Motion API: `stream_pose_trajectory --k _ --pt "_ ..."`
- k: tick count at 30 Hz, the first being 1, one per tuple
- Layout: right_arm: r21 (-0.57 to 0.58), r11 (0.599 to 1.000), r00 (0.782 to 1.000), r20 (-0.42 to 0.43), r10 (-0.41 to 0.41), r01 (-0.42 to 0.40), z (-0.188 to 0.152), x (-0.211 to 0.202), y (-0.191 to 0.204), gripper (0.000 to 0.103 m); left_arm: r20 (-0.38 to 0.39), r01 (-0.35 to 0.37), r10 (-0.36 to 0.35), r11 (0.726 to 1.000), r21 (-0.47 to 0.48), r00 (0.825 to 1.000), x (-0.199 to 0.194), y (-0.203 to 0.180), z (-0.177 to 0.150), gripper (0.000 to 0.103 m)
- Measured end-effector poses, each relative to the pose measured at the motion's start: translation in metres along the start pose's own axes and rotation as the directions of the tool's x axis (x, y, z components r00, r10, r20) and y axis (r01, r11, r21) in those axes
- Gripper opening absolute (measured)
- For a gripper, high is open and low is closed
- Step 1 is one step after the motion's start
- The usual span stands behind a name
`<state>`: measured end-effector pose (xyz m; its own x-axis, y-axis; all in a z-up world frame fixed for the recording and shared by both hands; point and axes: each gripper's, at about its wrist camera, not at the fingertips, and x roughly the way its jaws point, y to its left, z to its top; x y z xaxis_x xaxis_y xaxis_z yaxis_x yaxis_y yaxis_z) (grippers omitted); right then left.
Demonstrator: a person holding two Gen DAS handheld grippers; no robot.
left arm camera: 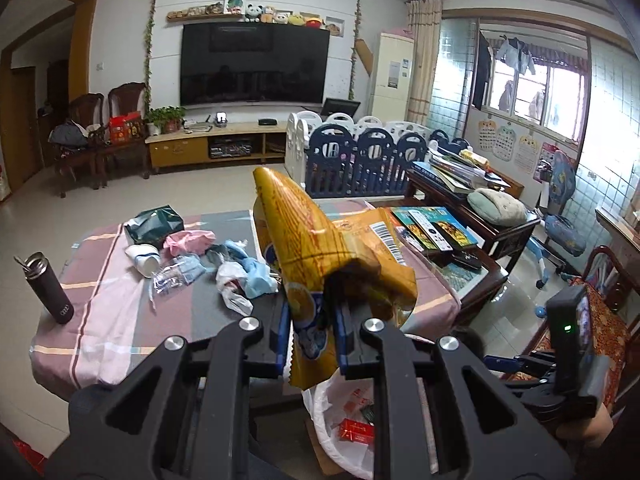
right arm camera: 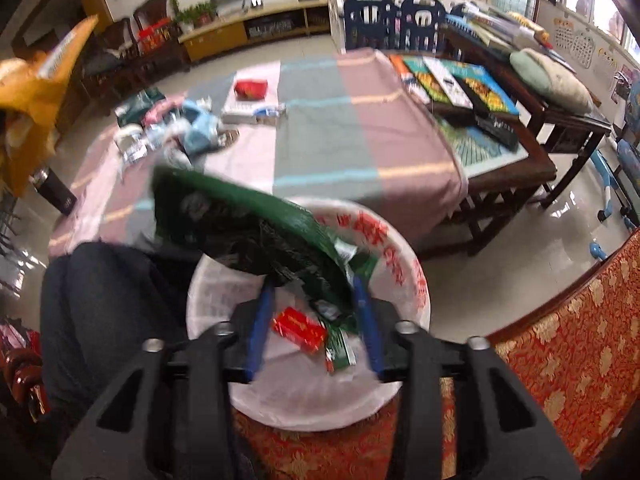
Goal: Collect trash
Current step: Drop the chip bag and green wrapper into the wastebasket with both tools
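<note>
My left gripper (left arm camera: 310, 300) is shut on a yellow snack bag (left arm camera: 316, 248) and holds it up above the near table edge; the bag also shows at the far left of the right wrist view (right arm camera: 36, 96). My right gripper (right arm camera: 314, 292) is open over the white-lined trash bin (right arm camera: 404, 280). A green wrapper (right arm camera: 248, 232) lies blurred between and just beyond its fingers, whether touching them I cannot tell. A red box (right arm camera: 298, 330) and green scraps lie in the bin. More trash (left arm camera: 192, 256) is piled on the table's far left.
The table has a striped pink and grey cloth (right arm camera: 320, 132). A dark bottle (left arm camera: 50, 288) stands at its left corner. A red packet on a white box (right arm camera: 250, 92) lies farther back. Books and remotes (right arm camera: 460, 84) cover the wooden side table. A red patterned sofa (right arm camera: 560, 352) is on the right.
</note>
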<state>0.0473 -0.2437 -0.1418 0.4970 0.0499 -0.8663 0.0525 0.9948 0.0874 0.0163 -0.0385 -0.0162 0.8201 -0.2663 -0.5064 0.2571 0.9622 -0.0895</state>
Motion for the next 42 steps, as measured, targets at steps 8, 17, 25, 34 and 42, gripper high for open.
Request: stream_pose_trajectory --k 8,17,25,34,42 --pt "0.15 0.989 0.993 0.118 -0.008 -0.01 0.009 -0.037 -0.029 0.079 -0.112 0.145 -0.146 0.989 -0.014 0.983 0.03 -0.015 -0.015 0.019" --pt "0.324 0.946 0.973 0.226 -0.053 -0.024 0.017 -0.067 -0.073 0.079 -0.414 0.454 -0.398 0.89 0.043 0.818 0.099 -0.074 -0.07 0.035" --pt "0.315 0.949 0.979 0.194 -0.065 0.001 0.025 -0.049 -0.067 0.081 -0.426 0.393 -0.395 0.914 -0.095 0.814 0.127 -0.034 -0.077 0.074" --pt "0.242 0.97 0.993 0.117 0.002 -0.031 0.043 -0.006 -0.028 0.081 -0.377 -0.101 -0.009 0.957 -0.27 0.926 0.164 0.132 -0.069 0.074" --pt "0.201 0.979 0.998 0.059 0.015 -0.027 0.058 0.027 -0.003 0.081 -0.423 -0.358 0.199 0.87 -0.338 0.884 0.243 0.27 -0.053 0.071"
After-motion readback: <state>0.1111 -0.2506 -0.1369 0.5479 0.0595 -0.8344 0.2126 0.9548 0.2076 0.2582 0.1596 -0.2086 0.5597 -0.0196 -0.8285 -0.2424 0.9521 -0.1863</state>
